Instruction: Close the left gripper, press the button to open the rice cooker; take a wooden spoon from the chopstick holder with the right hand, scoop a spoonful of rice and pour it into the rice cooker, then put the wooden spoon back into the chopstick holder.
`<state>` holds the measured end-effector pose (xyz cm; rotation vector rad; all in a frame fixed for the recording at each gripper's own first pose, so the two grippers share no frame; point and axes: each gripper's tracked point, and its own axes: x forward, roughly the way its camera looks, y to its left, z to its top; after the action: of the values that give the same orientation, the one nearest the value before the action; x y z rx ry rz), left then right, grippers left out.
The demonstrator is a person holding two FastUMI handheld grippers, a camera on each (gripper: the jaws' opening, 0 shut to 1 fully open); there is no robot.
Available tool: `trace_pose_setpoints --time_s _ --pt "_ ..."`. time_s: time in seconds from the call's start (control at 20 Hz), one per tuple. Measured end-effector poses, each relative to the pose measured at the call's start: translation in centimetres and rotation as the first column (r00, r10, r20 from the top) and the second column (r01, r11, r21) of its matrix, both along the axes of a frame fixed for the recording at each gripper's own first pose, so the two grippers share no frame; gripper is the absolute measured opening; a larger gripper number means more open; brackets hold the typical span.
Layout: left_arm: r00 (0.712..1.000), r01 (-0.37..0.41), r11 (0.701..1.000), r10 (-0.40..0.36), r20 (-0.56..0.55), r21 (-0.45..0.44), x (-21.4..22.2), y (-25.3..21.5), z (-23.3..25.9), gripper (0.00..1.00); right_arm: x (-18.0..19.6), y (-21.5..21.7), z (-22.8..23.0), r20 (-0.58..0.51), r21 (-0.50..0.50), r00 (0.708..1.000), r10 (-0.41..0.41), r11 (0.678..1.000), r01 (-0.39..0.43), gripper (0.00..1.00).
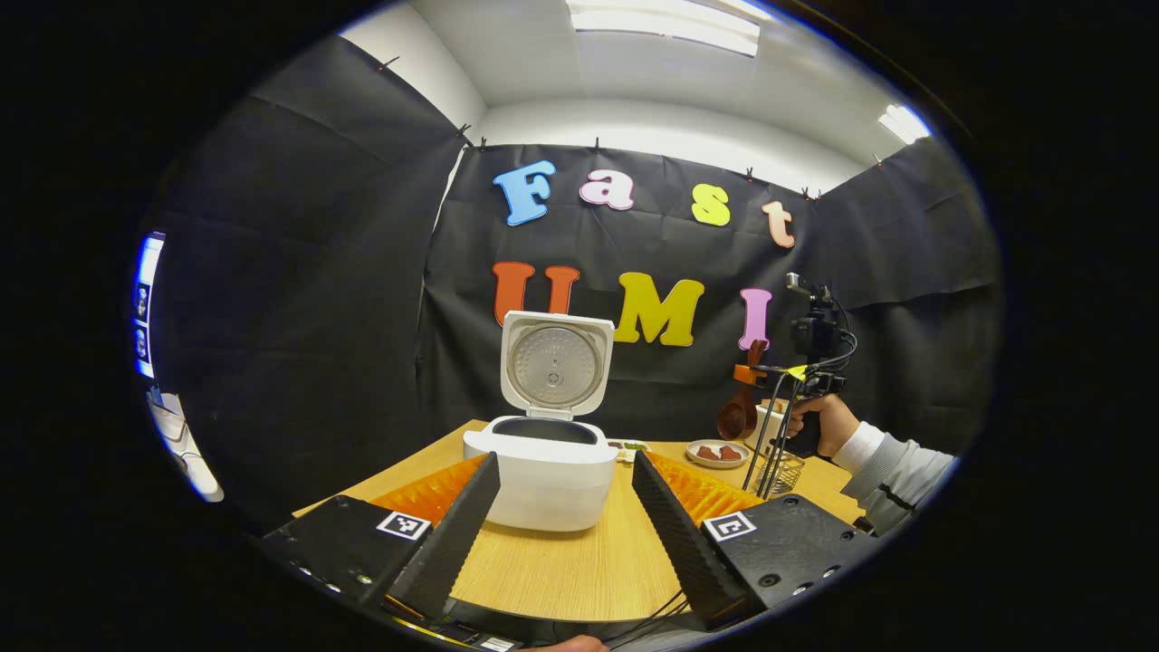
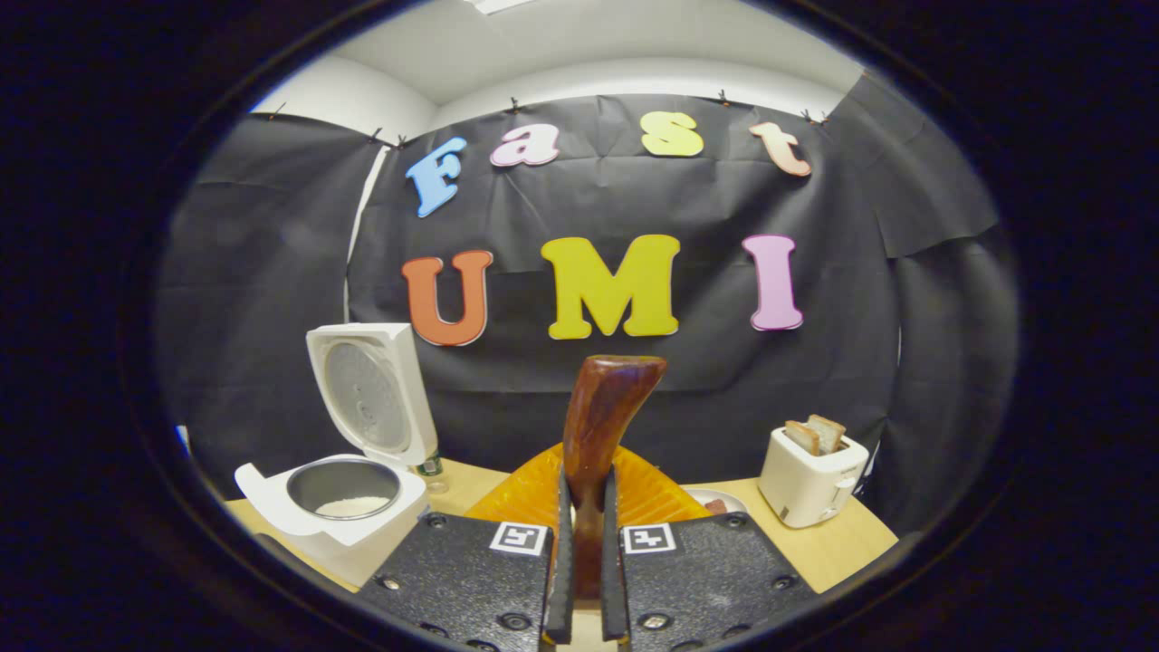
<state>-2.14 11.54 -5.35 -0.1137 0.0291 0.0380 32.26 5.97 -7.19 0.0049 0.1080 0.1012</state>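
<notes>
1. We read the wooden spoon (image 2: 599, 426) as light, stiff and smooth; its varnished surface looks slippery, so we would keep hold on the narrow handle, where the right gripper (image 2: 579, 543) has it clamped between both fingers, and not on the broad part.
2. In the right gripper view the spoon's long axis runs up and forward out of the grip, nearly upright, with the handle's wide end at the top.
3. In the left gripper view the spoon (image 1: 741, 407) hangs from the right gripper (image 1: 770, 373) with its bowl low and to the left, above the wire chopstick holder (image 1: 780, 473) at the table's (image 1: 561, 570) right side; we cannot tell whether it touches the holder.
4. The left gripper (image 1: 566, 471) is spread wide, holding nothing; the rice cooker (image 1: 543, 471) stands just beyond its fingertips.
5. The cooker's lid (image 1: 554, 364) stands upright and open, so we judge the button step done; the pot (image 2: 344, 489) shows a little rice at the bottom.
6. A toaster (image 2: 810, 475) sits at the far right, well apart from the cooker; a small plate (image 1: 717, 453) lies near the holder.
</notes>
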Motion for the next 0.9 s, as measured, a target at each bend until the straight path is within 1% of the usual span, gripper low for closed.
trace_pose_setpoints --time_s 0.25,0.5,0.75,0.9 --pt "0.999 0.019 0.999 -0.018 0.033 -0.033 0.9 -1.7 0.4 0.94 -0.5 -8.2 -1.5 -0.002 0.031 0.996 -0.085 0.996 0.085 0.18" --pt "0.999 0.042 0.999 -0.042 0.019 0.000 1.4 -3.4 -0.2 0.94 -1.3 -14.3 -3.5 -0.046 0.035 0.986 -0.158 0.986 0.160 0.18" --pt "0.999 0.045 0.999 -0.045 -0.002 0.007 2.0 -3.7 -1.0 0.94 -0.5 -16.2 -5.0 -0.059 0.046 0.982 -0.179 0.982 0.182 0.18" --pt "1.000 0.029 1.000 -0.029 -0.004 0.010 2.2 -3.3 -1.1 0.94 0.0 -16.5 -6.2 -0.077 0.083 0.982 -0.174 0.980 0.180 0.19"
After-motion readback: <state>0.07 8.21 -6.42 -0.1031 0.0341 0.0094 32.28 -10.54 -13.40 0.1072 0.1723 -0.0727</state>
